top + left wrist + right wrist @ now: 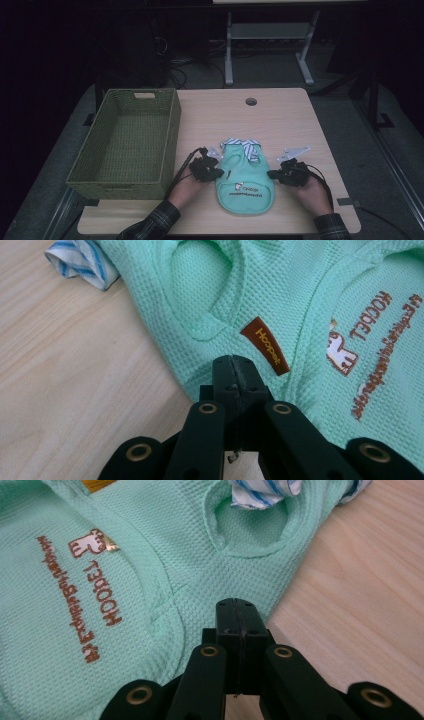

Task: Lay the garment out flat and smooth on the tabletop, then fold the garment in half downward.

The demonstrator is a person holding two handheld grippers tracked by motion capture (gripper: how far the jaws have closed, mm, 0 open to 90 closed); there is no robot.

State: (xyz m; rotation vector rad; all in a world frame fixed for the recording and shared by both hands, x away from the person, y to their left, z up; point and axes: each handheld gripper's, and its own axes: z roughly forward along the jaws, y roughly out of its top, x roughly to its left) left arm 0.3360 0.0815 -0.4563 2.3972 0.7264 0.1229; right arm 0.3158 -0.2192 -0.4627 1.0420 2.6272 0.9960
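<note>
In the high view, the person is resting the left gripper [216, 170] against one side edge of a small mint-green pet shirt [245, 180] and the right gripper [274, 174] against the opposite edge, so the garment is lying flat on the desk [290, 120] between the two, with its striped collar [242, 145] pointing away from both hands; a woven green basket [125, 145] is standing beyond the left gripper's outer side. This is looking like the start of a fold or a lift, with both edges being taken at once. In the left gripper view, the jaws are standing closed together at the shirt's hem, just below a brown woven label [265, 346]; whether any cloth is being pinched between them I cannot tell, as the tips are hiding the edge. The waffle-knit fabric, an armhole [200, 295] ahead and brown printed lettering [372, 322] off to the side are showing clearly. In the right gripper view, the jaws are likewise shut, tips sitting on the shirt's edge where cloth is meeting bare wood, an armhole [250, 525] straight ahead with striped fabric [265, 491] peeking through it. The next move is likely calling for both grippers to be raising or folding evenly, keeping the soft cloth from slipping out.
</note>
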